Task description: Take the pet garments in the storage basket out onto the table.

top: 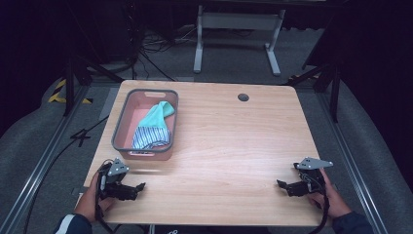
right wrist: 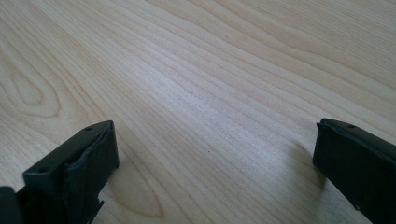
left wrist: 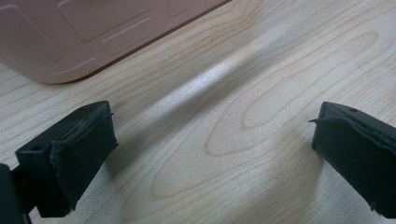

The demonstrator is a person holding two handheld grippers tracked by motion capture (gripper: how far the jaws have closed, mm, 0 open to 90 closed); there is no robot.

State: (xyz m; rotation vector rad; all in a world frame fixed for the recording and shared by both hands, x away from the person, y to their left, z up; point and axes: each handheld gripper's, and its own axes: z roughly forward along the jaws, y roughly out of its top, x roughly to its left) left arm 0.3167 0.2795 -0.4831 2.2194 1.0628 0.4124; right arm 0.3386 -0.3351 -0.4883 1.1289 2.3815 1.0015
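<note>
Both our grippers rest low at the near table point(top: 229, 146) edge, left gripper point(top: 139, 187) and right gripper point(top: 281, 184) each wide open and empty, seemingly parked ready. Just beyond the left one, a pink basket point(top: 122, 127) holds two socks point(top: 155, 127).

Light wooden table point(top: 229, 146), round hole point(top: 243, 97) near far edge; pink basket point(top: 124, 119) stands at left side.

- Wooden bench point(top: 229, 146), bare under and between each hand-held gripper.
- Round grommet hole point(top: 243, 97) at the bench's far edge, well beyond both.
- Grey desk frame point(top: 237, 29) on the carpet farther off.
- Cables point(top: 156, 46) beside it.
</note>
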